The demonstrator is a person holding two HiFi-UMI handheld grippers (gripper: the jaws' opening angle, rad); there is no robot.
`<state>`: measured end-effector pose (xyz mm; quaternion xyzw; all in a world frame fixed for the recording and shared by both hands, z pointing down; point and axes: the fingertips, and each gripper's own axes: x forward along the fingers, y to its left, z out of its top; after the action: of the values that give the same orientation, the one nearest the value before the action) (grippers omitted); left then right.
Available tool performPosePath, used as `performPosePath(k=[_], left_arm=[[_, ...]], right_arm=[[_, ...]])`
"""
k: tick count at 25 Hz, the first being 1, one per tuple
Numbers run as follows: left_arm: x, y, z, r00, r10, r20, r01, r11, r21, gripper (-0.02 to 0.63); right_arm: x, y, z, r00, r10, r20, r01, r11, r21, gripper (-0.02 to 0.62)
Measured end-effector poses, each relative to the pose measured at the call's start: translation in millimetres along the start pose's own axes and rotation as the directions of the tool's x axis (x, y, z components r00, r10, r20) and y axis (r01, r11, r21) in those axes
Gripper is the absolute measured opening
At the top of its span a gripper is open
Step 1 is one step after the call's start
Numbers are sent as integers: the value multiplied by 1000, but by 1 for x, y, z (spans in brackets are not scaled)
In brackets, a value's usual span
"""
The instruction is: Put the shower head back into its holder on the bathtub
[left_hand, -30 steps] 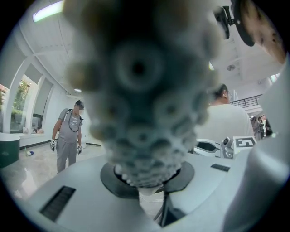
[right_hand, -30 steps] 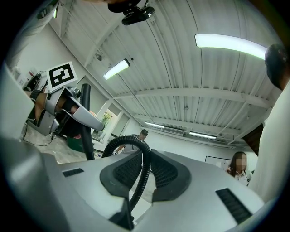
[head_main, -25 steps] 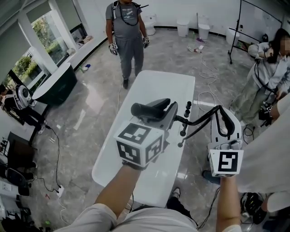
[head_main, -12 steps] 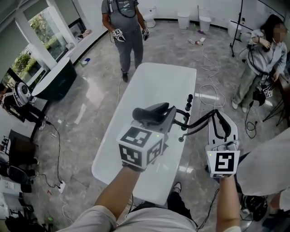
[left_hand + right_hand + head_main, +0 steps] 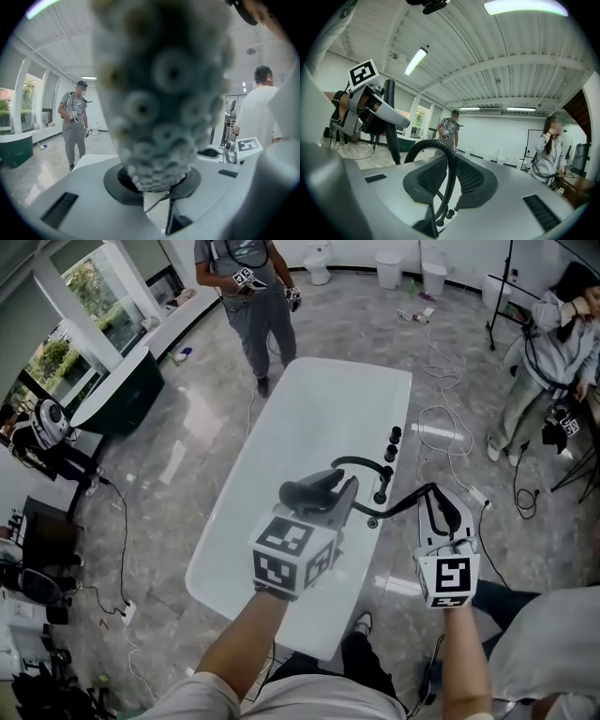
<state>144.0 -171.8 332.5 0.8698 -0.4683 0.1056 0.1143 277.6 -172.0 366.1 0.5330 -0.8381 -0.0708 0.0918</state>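
The black shower head (image 5: 312, 491) sits between the jaws of my left gripper (image 5: 339, 499), which is shut on it above the white bathtub (image 5: 309, 418). In the left gripper view its nozzle face (image 5: 159, 93) fills the frame, pinched by the left gripper (image 5: 157, 187). My right gripper (image 5: 441, 501) is shut on the black hose (image 5: 403, 501), which runs left toward the tub's right rim. There a curved black spout (image 5: 361, 463) and black knobs (image 5: 394, 439) stand. In the right gripper view the hose (image 5: 451, 159) arches up between the pads of the right gripper (image 5: 447, 185).
A person in grey (image 5: 246, 287) stands at the tub's far end. Another person (image 5: 555, 343) stands at the right, near cables (image 5: 448, 418) lying on the marble floor. A dark green tub (image 5: 112, 407) is at the left.
Both grippers have come down toward the tub's right rim, carrying the shower head and hose with them. The spout and knobs now show beyond the shower head.
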Motion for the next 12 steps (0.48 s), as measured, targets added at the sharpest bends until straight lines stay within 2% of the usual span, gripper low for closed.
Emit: performPosePath(k=[5,12], left_arm=[[3,4,-13,999,42,-15,-42,999,5,83],[10,7,-56,999,34,-32,-35,999,-10,83]], right_arm=[[12,5,-24,999,38,-39,-39,999,-17,65],[12,15,-57,996,37,-76,-39,999,-30,66]])
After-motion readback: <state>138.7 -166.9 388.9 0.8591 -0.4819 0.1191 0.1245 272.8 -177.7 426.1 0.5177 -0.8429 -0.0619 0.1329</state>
